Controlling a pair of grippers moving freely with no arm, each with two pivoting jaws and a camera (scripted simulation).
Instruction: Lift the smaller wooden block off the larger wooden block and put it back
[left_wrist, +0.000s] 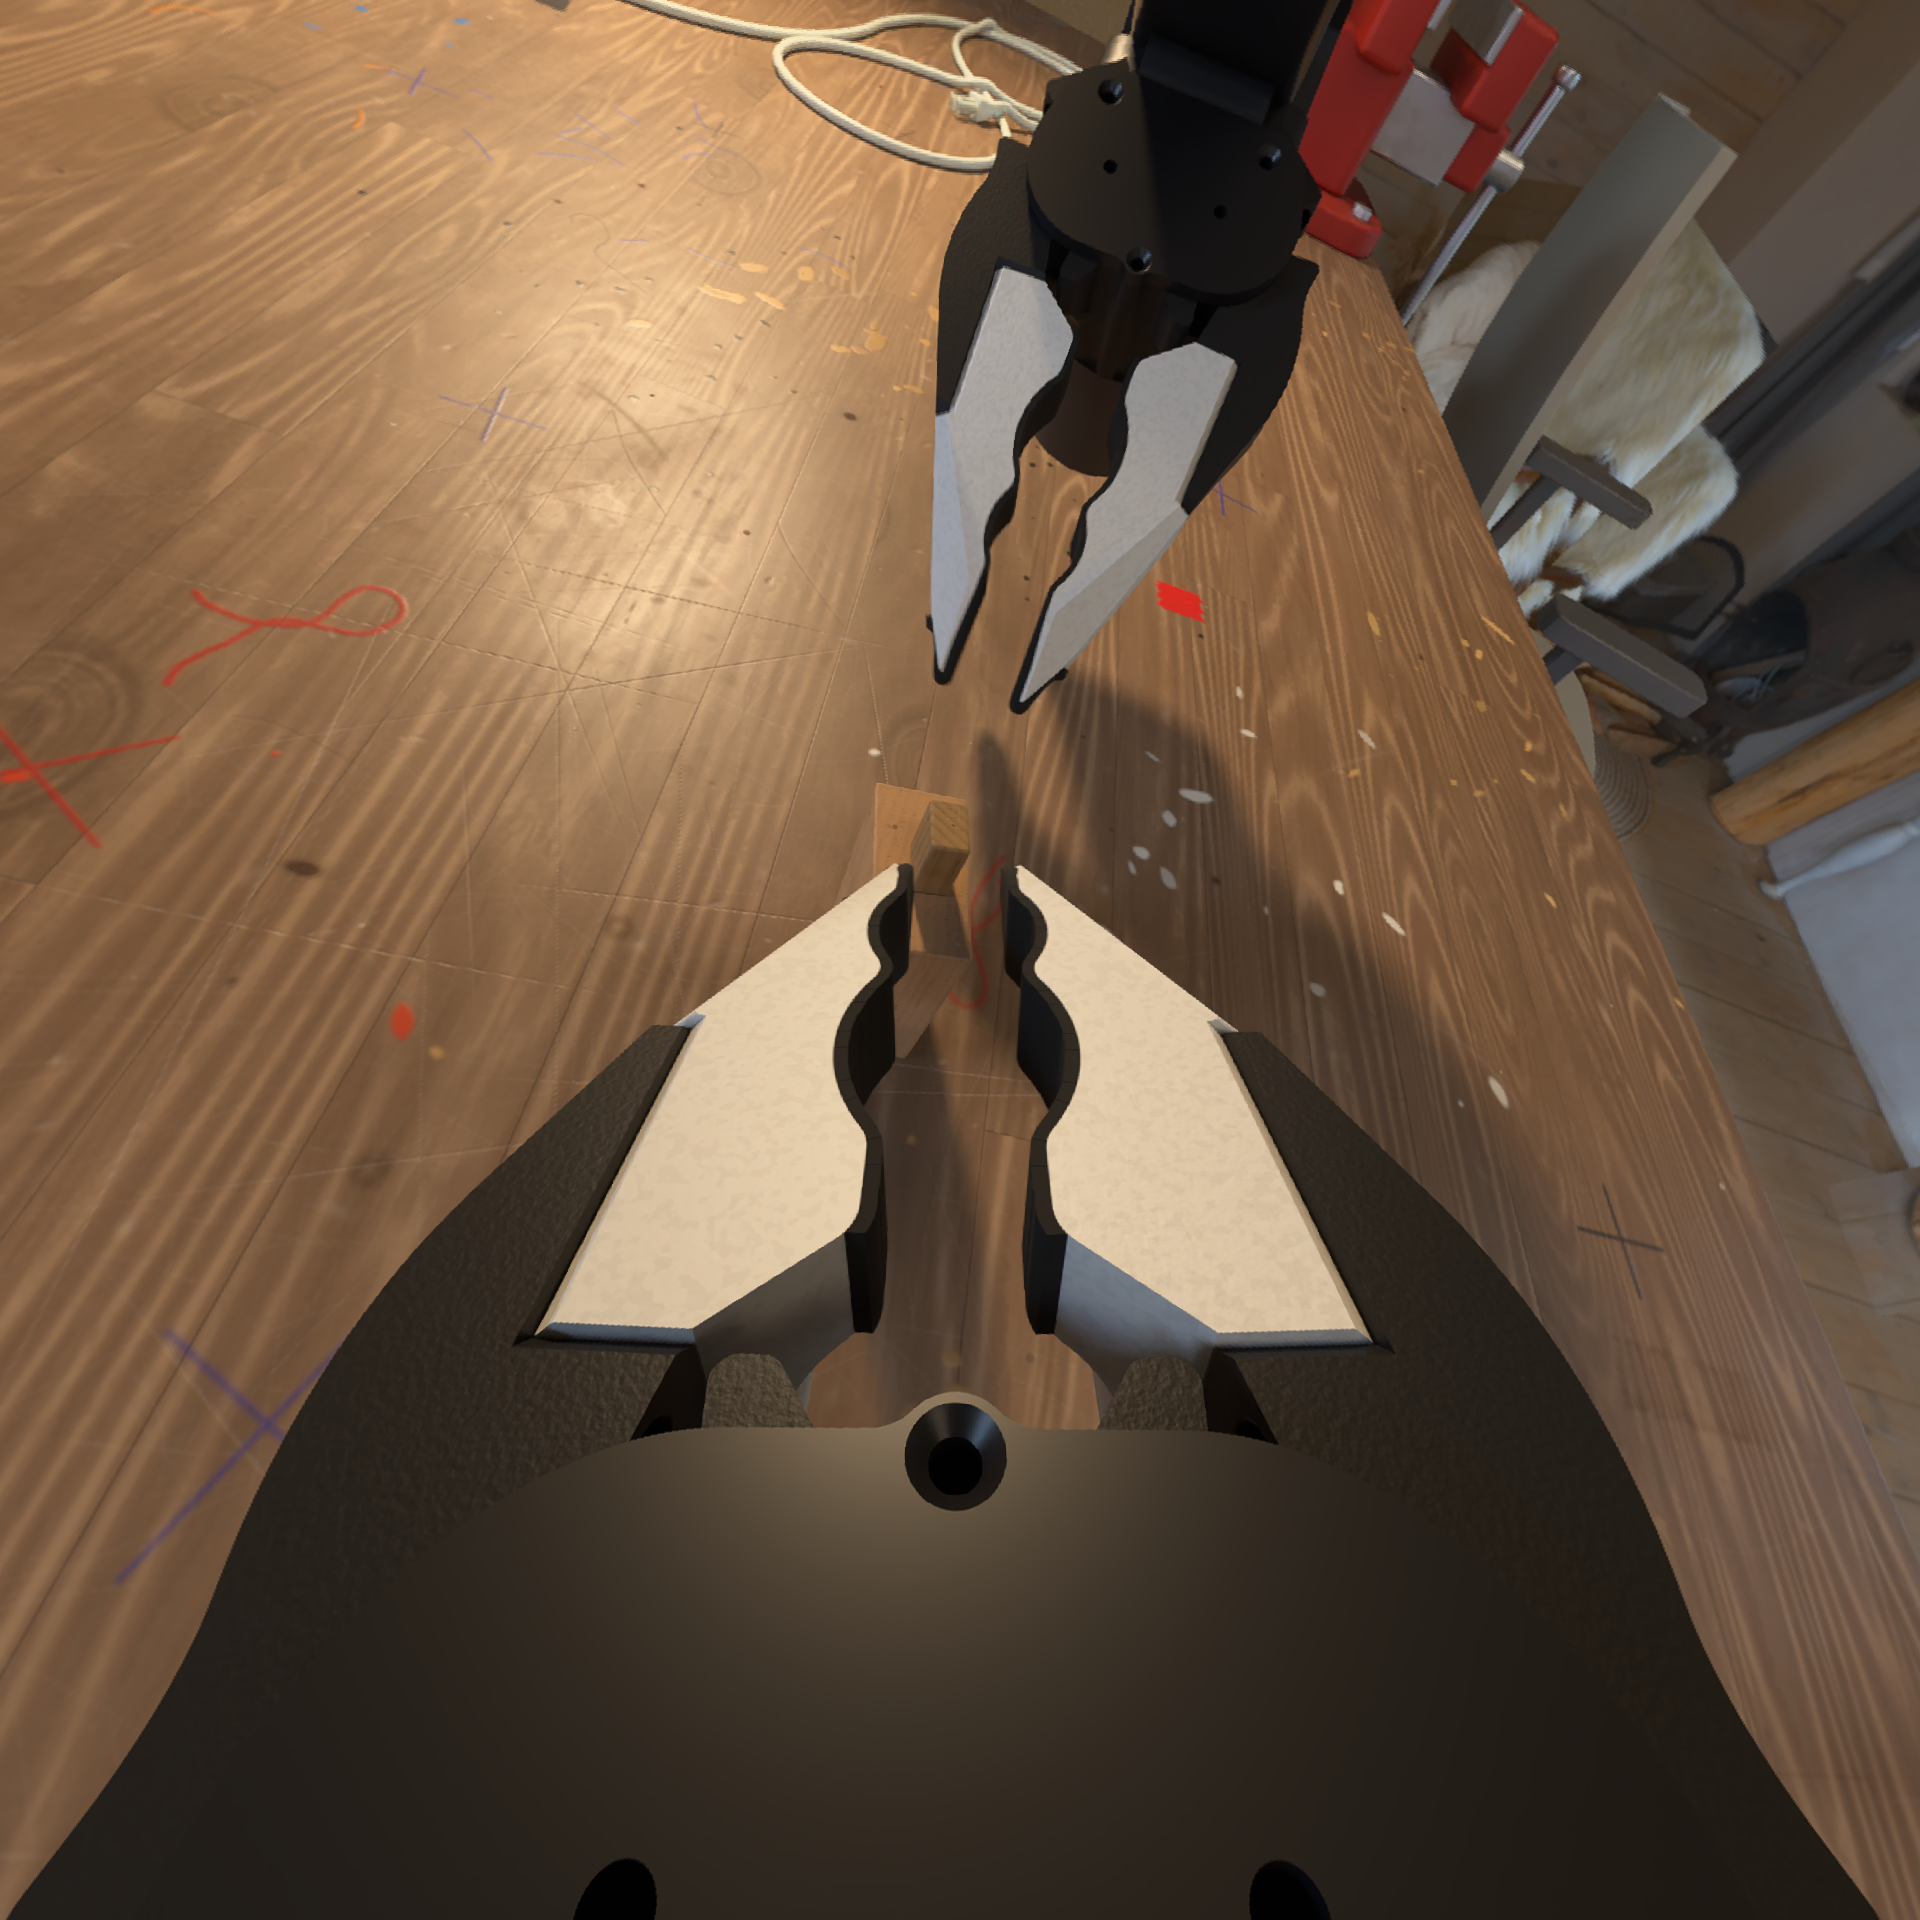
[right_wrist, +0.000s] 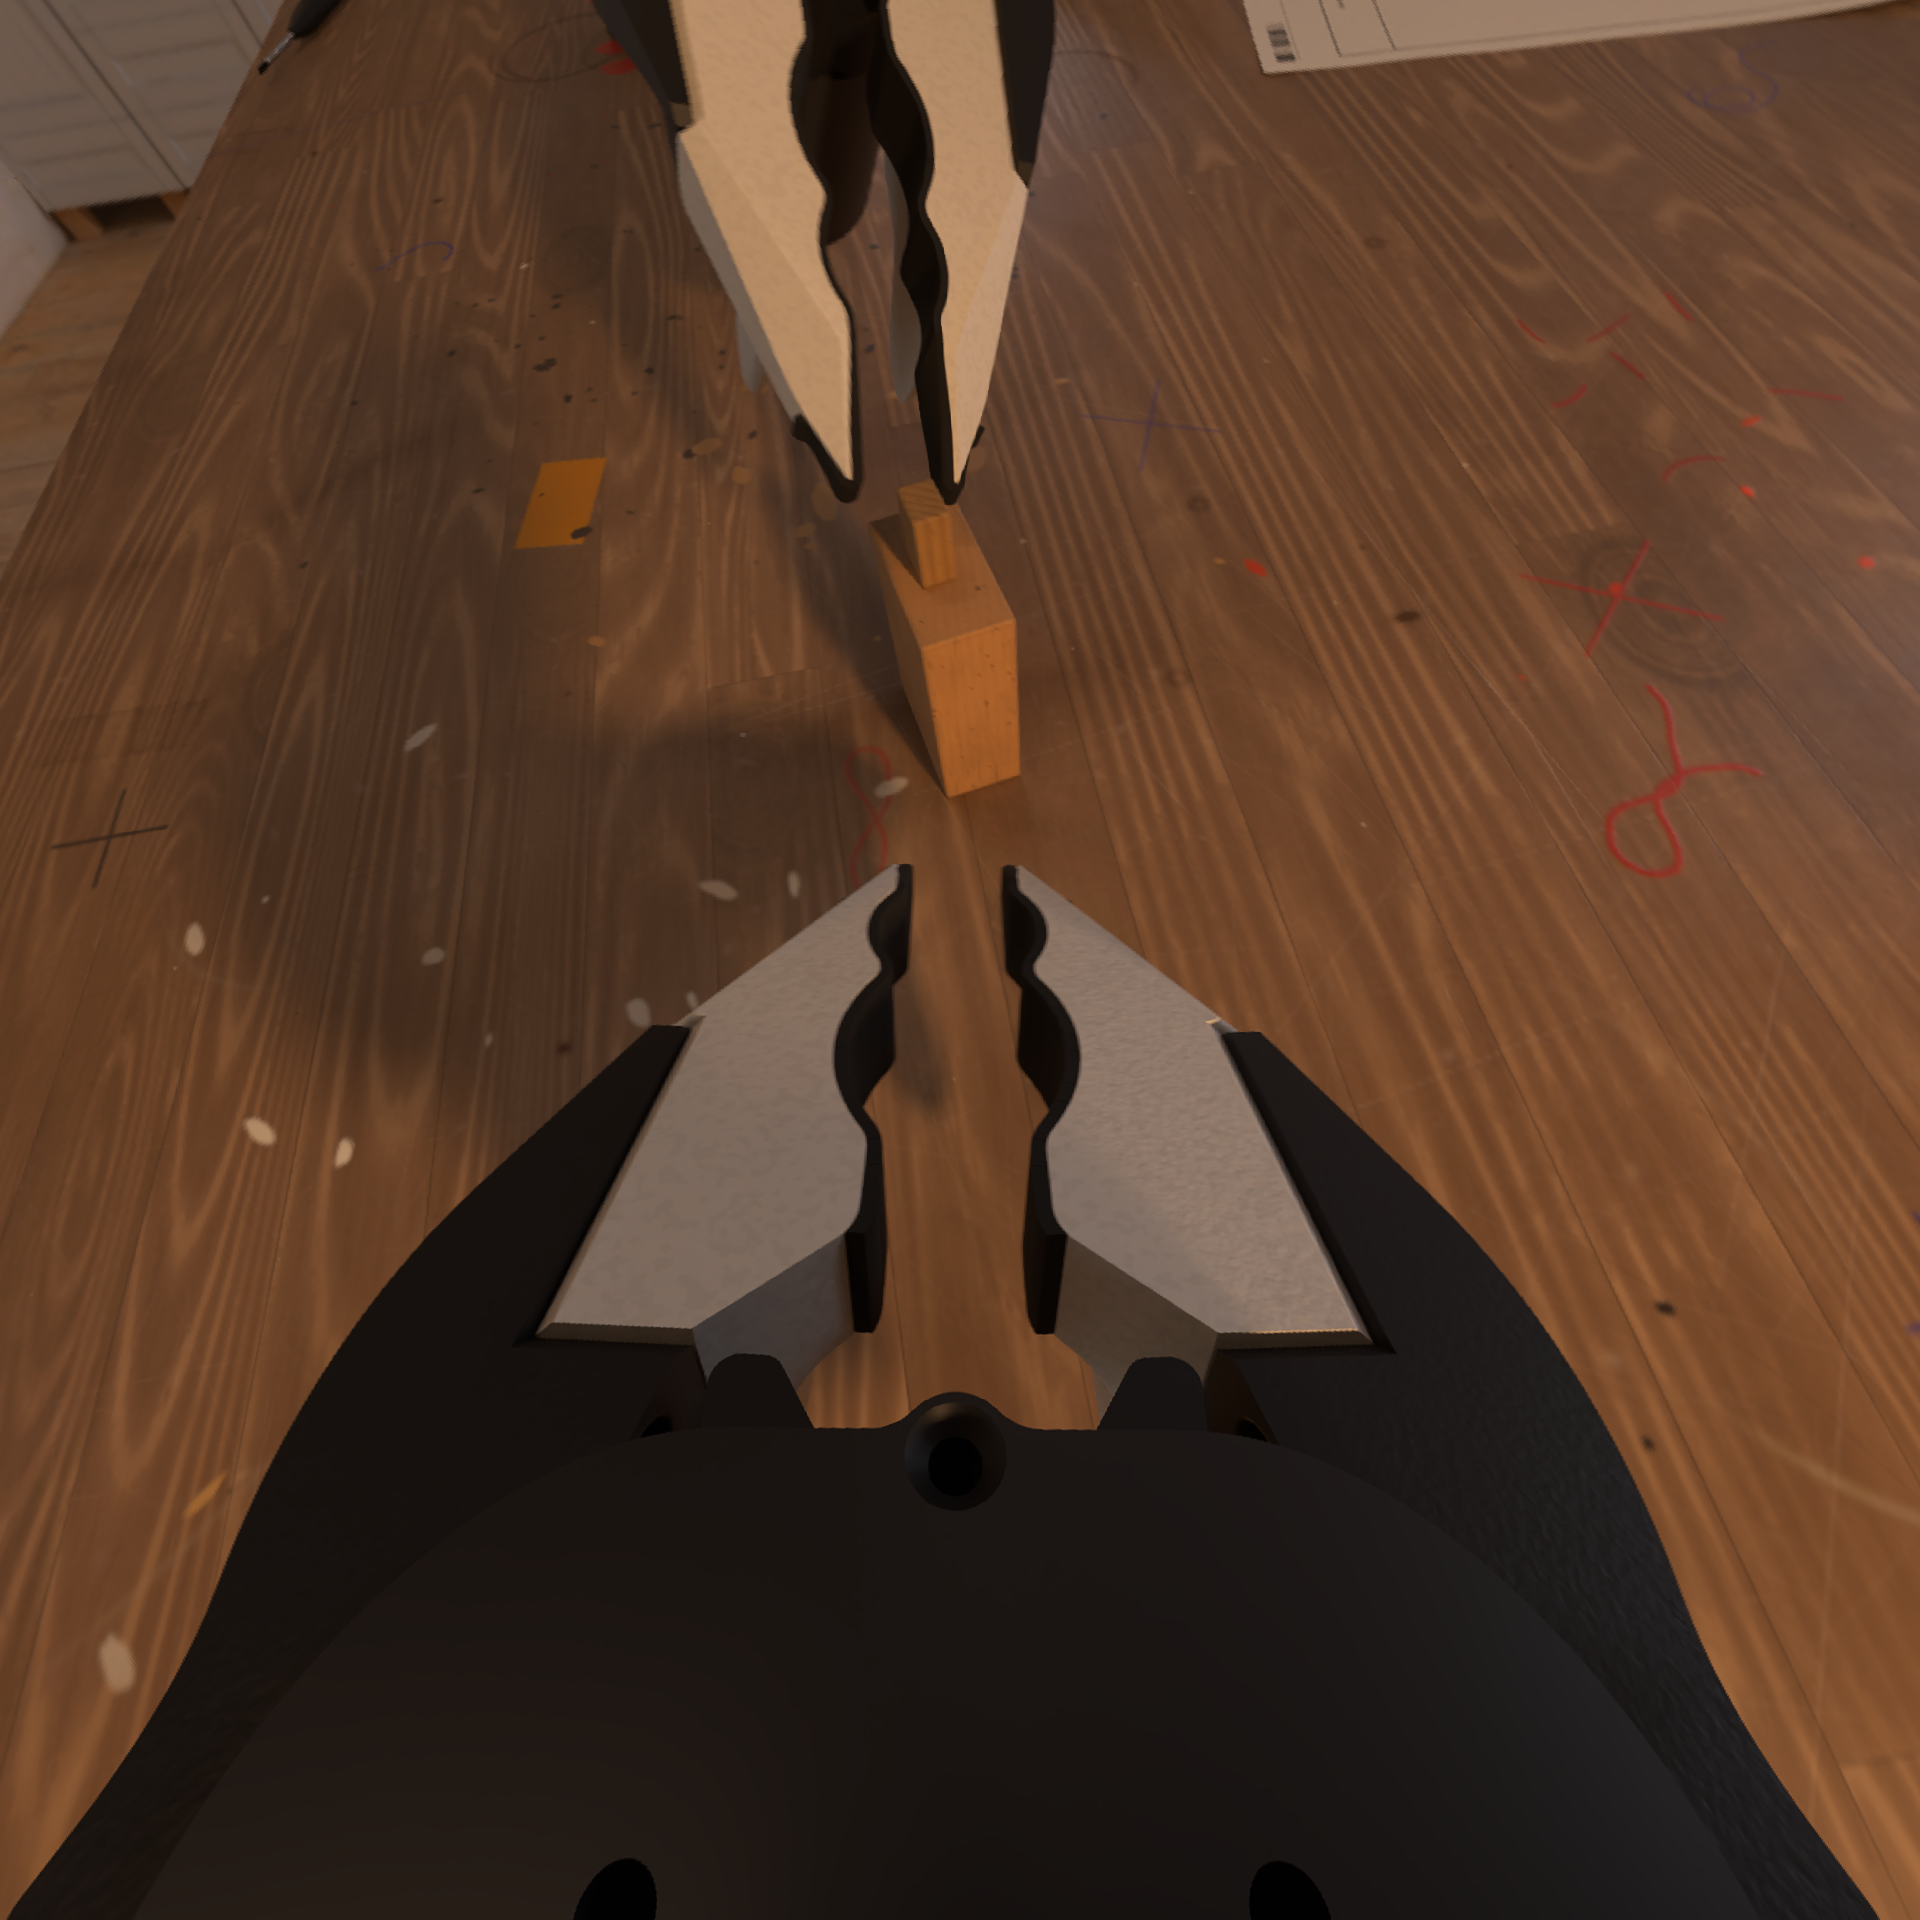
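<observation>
The smaller wooden block (right_wrist: 928, 540) stands on top of the larger wooden block (right_wrist: 961, 675), which sits on the wooden workbench. In the left wrist view the smaller block (left_wrist: 940, 844) and the larger block (left_wrist: 923, 1008) lie just past my fingertips. My left gripper (left_wrist: 957, 878) is open and empty. In the right wrist view it (right_wrist: 899, 483) hangs just above the smaller block, with one fingertip at the block's top edge. My right gripper (right_wrist: 957, 878) is open and empty, a short way in front of the blocks. In the left wrist view it (left_wrist: 985, 686) hovers above the bench.
A white rope (left_wrist: 883, 73) and a red vise (left_wrist: 1434, 114) lie at the far end. The bench edge (left_wrist: 1558, 727) runs along the right, with a chair and logs beyond. An orange patch (right_wrist: 561, 504) and a white sheet (right_wrist: 1558, 31) lie on the bench.
</observation>
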